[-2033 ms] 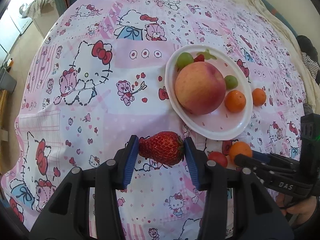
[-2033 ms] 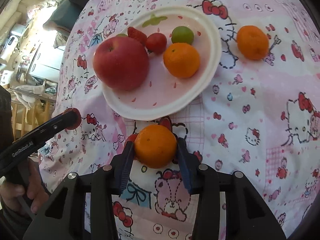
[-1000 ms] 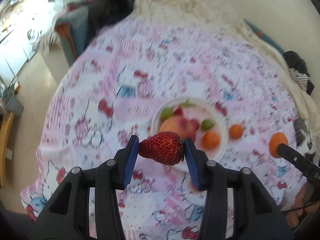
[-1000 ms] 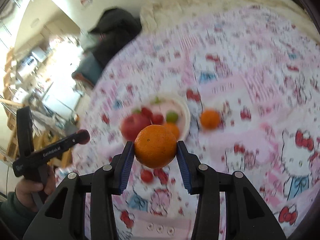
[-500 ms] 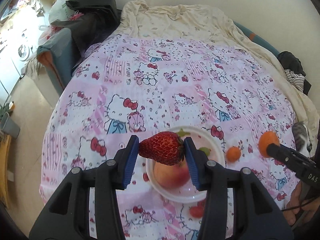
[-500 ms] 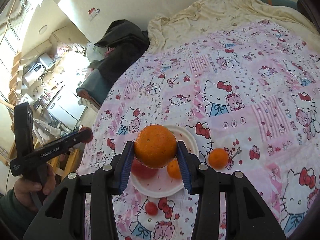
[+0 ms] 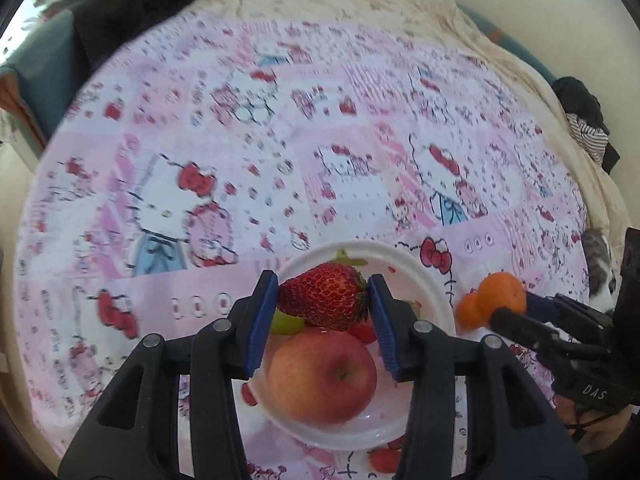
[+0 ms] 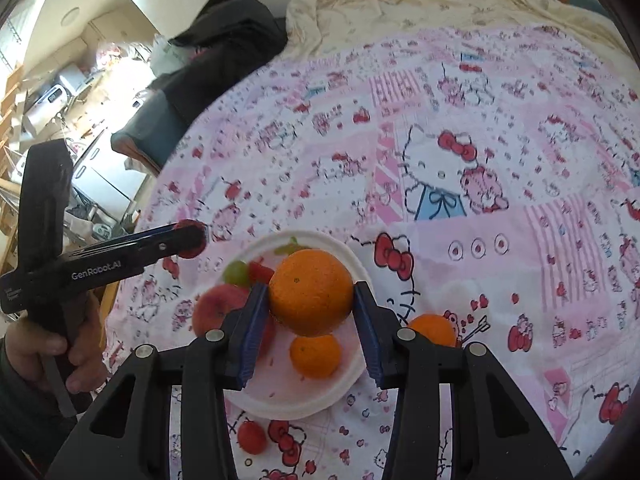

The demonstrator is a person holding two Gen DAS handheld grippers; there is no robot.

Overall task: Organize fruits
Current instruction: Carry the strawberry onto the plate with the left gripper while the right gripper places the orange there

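My left gripper (image 7: 323, 304) is shut on a red strawberry (image 7: 320, 294) and hangs over the far part of the white plate (image 7: 434, 284). On the plate lie a big red apple (image 7: 322, 374) and a green grape (image 7: 286, 324). My right gripper (image 8: 311, 300) is shut on an orange (image 8: 311, 286) above the same plate (image 8: 280, 406), which also holds a smaller orange (image 8: 315, 355), the apple (image 8: 214, 308) and the grape (image 8: 236, 272). Each gripper shows in the other's view, with its fruit.
The plate sits on a pink cartoon-cat cloth (image 8: 500, 208) over a bed. One orange (image 8: 432, 330) lies right of the plate and a small red fruit (image 8: 252, 436) in front of it. Dark clothes (image 8: 224, 52) lie at the far left corner. A hand (image 8: 76, 344) holds the left gripper.
Both grippers lifted their fruits off the cloth, rose, then came down and forward; the plate now looks larger and sits right under both. Neither grip has changed.
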